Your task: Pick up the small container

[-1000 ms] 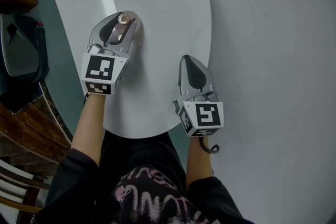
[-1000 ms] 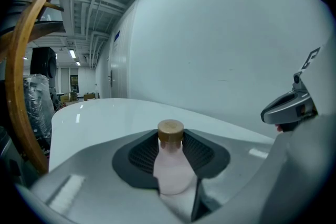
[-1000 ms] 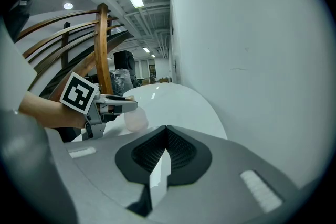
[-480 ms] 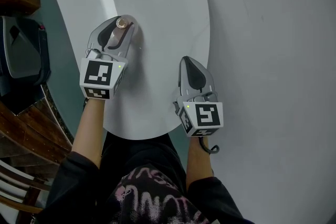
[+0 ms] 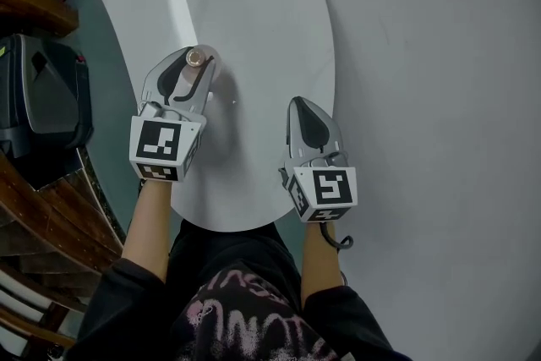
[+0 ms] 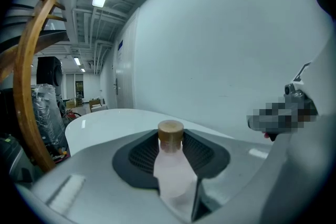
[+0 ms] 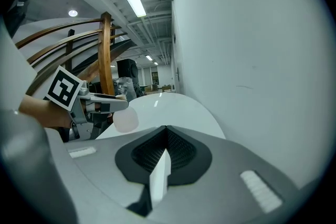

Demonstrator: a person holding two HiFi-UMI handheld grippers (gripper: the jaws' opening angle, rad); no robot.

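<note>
My left fingers (image 5: 199, 63) are closed on the small container (image 6: 171, 170), one ribbed pad on each side of its pale body, with the tan cap (image 6: 170, 132) standing just above the pads. It sits upright in the grip, over the left part of the white tabletop (image 5: 254, 4), near the left edge. From the right gripper view its rounded bottom hangs below my left fingers, and I judge it is just off the surface, though I cannot be sure.

My right fingers (image 5: 304, 101) are pressed together with nothing between them, over the tabletop's right edge and well apart from the container.

To do the lift well, I would hold an even squeeze on the body rather than the cap, raise it straight up and not tilt it, since the smooth rounded body could slip down between the pads.

The cap is on. The body looks cloudy and faintly pink; I cannot tell whether anything is inside.
</note>
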